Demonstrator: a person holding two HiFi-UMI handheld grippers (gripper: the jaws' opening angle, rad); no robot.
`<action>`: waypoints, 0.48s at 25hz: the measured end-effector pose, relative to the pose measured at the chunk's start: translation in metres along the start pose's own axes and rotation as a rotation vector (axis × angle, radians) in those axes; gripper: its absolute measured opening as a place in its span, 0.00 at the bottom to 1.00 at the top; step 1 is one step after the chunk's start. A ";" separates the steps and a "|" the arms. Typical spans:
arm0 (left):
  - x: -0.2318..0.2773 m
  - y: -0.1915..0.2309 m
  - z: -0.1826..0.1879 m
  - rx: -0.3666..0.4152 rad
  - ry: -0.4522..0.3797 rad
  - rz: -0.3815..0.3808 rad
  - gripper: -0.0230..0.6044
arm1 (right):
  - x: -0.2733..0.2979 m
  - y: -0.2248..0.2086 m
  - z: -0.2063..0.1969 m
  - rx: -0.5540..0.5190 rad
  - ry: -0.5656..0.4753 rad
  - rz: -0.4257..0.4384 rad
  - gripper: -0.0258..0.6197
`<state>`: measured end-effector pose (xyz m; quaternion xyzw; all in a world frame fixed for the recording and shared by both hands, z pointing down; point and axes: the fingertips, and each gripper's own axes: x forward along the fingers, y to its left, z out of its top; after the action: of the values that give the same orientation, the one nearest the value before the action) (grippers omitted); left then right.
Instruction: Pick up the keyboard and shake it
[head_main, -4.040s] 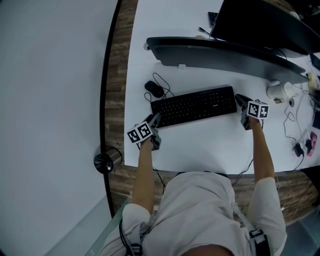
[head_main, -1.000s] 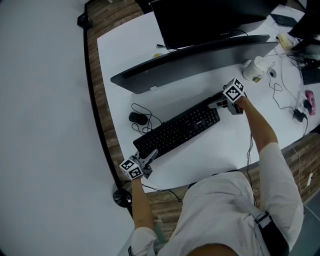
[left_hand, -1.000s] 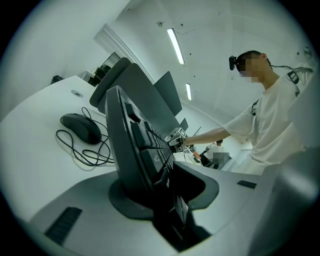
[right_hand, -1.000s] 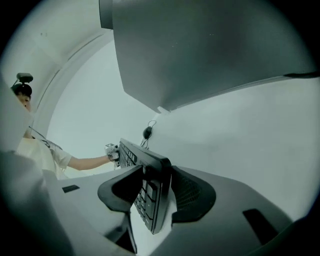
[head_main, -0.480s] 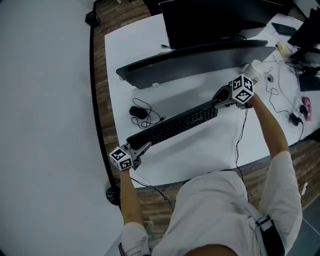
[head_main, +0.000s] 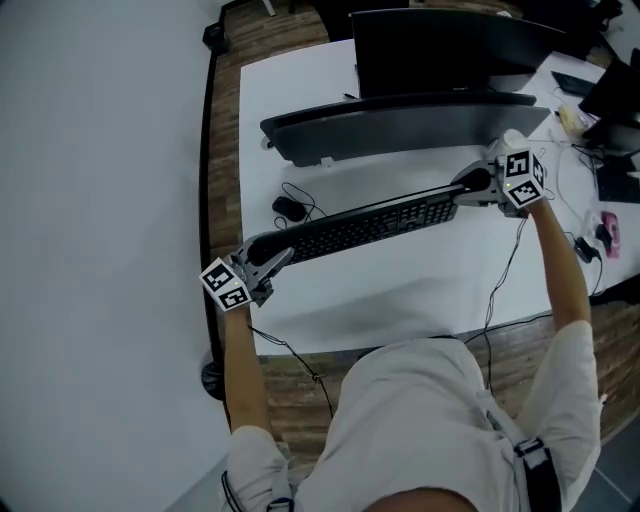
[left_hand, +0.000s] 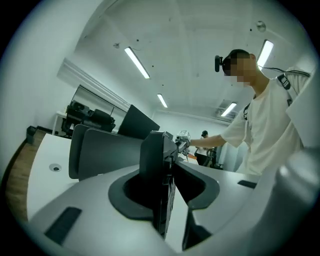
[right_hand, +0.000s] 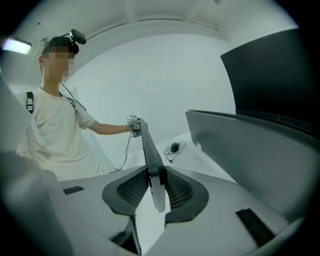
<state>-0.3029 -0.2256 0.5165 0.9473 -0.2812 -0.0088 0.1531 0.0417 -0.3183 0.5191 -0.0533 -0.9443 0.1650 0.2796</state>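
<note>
I am holding the black keyboard (head_main: 360, 228) up clear of the white desk (head_main: 400, 300), one end in each pair of tongs. My left gripper (head_main: 272, 260) is clamping the end nearer my body. My right gripper (head_main: 468, 187), whose jaws have just been closing, is pinching the farther end between its pads. The board's long axis is running straight from one gripper to the other, in front of the curved monitor (head_main: 400, 122). Neither hand is leading, so I am judging that the shake is calling for both hands moving together, or the board may be twisting loose.
</note>
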 end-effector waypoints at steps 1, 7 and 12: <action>0.001 -0.007 0.001 0.018 0.022 -0.018 0.26 | -0.004 0.004 0.002 -0.019 0.016 -0.007 0.24; 0.013 -0.049 -0.038 0.273 0.377 -0.088 0.24 | -0.030 0.014 0.026 -0.139 0.133 -0.057 0.24; 0.021 -0.056 -0.051 0.439 0.466 0.007 0.24 | -0.045 0.035 0.075 -0.370 0.252 -0.124 0.24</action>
<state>-0.2506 -0.1774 0.5500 0.9332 -0.2372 0.2699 0.0056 0.0384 -0.3154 0.4250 -0.0659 -0.9175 -0.0364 0.3905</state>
